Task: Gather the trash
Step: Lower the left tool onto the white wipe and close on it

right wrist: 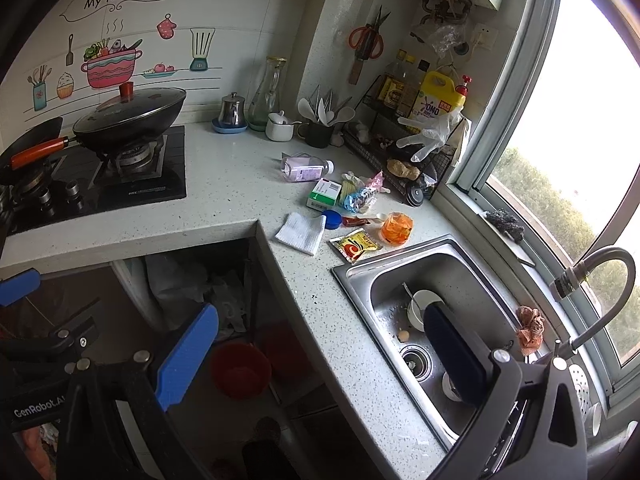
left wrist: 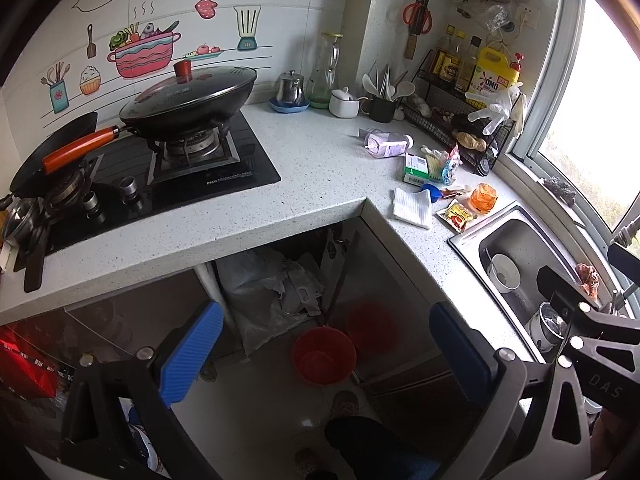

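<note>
Trash lies on the speckled counter near the sink: a tipped purple bottle (right wrist: 306, 169), a green-white box (right wrist: 325, 195), crinkled wrappers (right wrist: 362, 194), a white folded cloth (right wrist: 301, 232), a blue cap (right wrist: 332, 219), a yellow-red sachet (right wrist: 355, 245) and an orange plastic cup (right wrist: 397, 228). The same pile shows in the left wrist view, with the bottle (left wrist: 387, 145) and sachet (left wrist: 457, 215). A red bin (left wrist: 323, 354) stands on the floor below the counter; it also shows in the right wrist view (right wrist: 240, 368). My left gripper (left wrist: 326, 356) is open and empty above the floor. My right gripper (right wrist: 320, 356) is open and empty over the counter edge.
A lidded wok (left wrist: 192, 100) sits on the gas stove (left wrist: 168, 176) at left. The steel sink (right wrist: 436, 312) holds a bowl, with a faucet (right wrist: 592, 272) at right. A wire rack (right wrist: 404, 156) with bottles and gloves stands by the window. Plastic bags (left wrist: 272, 292) fill the cabinet opening.
</note>
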{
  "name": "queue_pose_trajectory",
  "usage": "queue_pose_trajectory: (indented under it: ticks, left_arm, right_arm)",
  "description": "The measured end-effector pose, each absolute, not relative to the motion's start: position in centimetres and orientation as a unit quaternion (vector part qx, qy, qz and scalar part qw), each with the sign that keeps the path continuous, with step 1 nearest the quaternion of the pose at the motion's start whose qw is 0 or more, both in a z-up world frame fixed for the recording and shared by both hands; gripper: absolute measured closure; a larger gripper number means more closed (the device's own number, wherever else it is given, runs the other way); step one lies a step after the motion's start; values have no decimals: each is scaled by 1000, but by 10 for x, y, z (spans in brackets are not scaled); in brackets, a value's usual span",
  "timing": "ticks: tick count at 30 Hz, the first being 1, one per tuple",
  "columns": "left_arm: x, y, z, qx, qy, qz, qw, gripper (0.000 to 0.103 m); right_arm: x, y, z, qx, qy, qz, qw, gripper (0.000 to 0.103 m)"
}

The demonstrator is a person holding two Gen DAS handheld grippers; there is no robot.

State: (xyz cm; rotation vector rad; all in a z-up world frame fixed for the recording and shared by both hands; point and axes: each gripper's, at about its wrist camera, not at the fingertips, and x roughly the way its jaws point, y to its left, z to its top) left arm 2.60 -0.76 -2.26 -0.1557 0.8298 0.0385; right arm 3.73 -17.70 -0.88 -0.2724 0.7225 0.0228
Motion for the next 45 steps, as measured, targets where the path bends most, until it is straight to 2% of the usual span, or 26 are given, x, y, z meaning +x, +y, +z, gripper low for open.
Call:
queue_pose_trajectory:
  ticks: [13,28,45]
  left_arm:
    - [170,-43,-42,-17,439,-41,897,0]
    - [328,-113,-81,7,499,-105,860,0]
    - [383,-158,-183,40,615,-159,772,0]
  right_arm:
    - [135,-208,-29,-99,377,-14,921,0]
    - [254,-261,-54,-72,431,-50,898,0]
    - [305,-303,-142,-19,542,-60,838,0]
